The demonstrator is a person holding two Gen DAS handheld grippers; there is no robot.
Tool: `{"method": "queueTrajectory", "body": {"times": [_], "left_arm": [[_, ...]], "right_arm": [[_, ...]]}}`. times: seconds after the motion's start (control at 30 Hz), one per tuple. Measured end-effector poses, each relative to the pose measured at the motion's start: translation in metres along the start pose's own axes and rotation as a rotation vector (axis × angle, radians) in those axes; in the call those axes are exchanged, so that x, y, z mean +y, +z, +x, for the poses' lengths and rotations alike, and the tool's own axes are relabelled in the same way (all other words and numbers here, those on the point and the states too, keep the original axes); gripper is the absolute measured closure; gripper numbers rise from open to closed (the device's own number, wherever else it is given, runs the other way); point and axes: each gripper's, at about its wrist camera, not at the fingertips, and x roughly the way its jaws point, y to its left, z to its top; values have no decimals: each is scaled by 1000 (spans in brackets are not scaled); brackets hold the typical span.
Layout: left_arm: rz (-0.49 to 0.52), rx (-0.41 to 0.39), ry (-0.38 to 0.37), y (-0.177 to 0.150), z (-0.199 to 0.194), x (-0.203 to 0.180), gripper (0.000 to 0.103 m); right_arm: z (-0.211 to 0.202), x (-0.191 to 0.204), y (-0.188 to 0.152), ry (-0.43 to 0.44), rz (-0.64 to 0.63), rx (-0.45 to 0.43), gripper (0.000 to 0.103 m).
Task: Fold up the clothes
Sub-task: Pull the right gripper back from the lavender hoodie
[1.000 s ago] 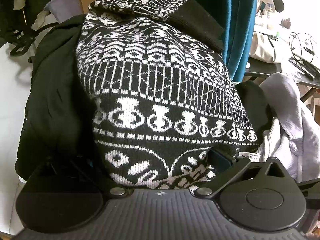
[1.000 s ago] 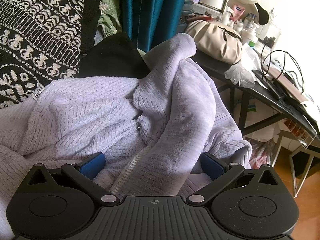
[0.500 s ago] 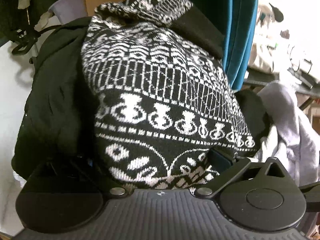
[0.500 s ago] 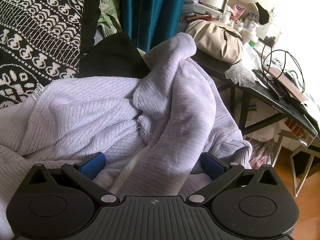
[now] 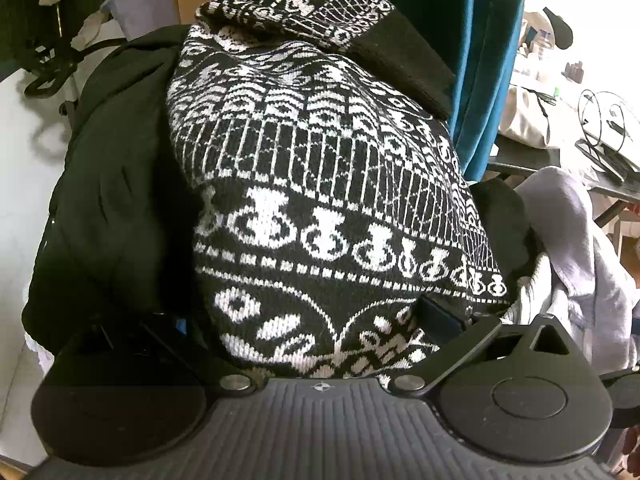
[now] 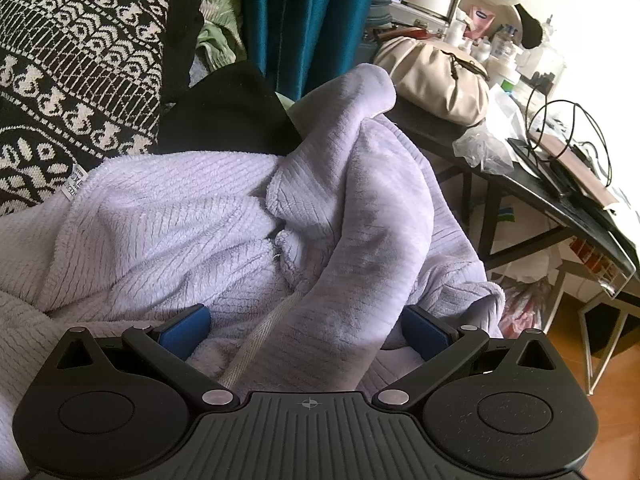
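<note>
Between spread right gripper (image 6: 306, 330) pads, lilac robe (image 6: 200, 216)

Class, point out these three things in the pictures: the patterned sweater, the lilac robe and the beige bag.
Patterned sweater (image 5: 320, 184), left wrist view: on its striped middle band.
Lilac robe (image 6: 168, 216), right wrist view: on its ribbed body.
Beige bag (image 6: 432, 76), right wrist view: on its gathered side.

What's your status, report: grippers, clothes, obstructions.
Left gripper open, jaws astride the patterned sweater. Right gripper open around a fold of the lilac robe. Black jacket crowds the sweater's side.
</note>
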Motion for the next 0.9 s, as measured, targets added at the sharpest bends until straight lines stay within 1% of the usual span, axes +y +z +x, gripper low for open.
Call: {"method": "queueTrajectory", "body": {"times": [0.2, 0.3, 0.37, 0.43, 0.53, 0.6, 0.63, 0.67, 0.7, 0.73, 0.77, 0.87, 0.9], "left_arm": [[-1, -14, -11, -3, -4, 7, 0], [13, -15, -58, -1, -9, 14, 0], [-1, -48, -89, -1, -18, 24, 0], [-16, -86, -89, -2, -28, 33, 0], [-37, -143, -100, 0, -43, 41, 8], [-33, -195, -94, 1, -53, 43, 16], [-30, -222, -89, 2, -58, 44, 23], [-24, -235, -87, 3, -61, 43, 27], [-17, -244, -85, 4, -62, 41, 28], [-10, -253, -83, 6, -64, 39, 32], [-4, -261, -81, 7, -65, 37, 40], [14, -280, -73, 11, -68, 31, 55], [18, -277, -65, 11, -65, 30, 55]], "right_arm": [[0, 0, 1, 0, -2, 2, 1], [0, 0, 1, 1, -2, 0, 1], [0, 0, 0, 1, -2, -5, 1], [0, 0, 0, 0, -2, -8, 1], [0, 2, 0, -6, -3, -8, 1], [1, 3, 0, -12, -6, -7, 1], [1, 4, 0, -15, -7, -7, 1], [1, 4, 0, -17, -8, -7, 1], [1, 5, 0, -17, -9, -7, 1], [1, 5, 0, -18, -10, -7, 1], [1, 5, 0, -19, -10, -7, 1], [2, 4, 0, -17, -10, -6, 1], [2, 4, 0, -17, -10, -7, 1]]}}
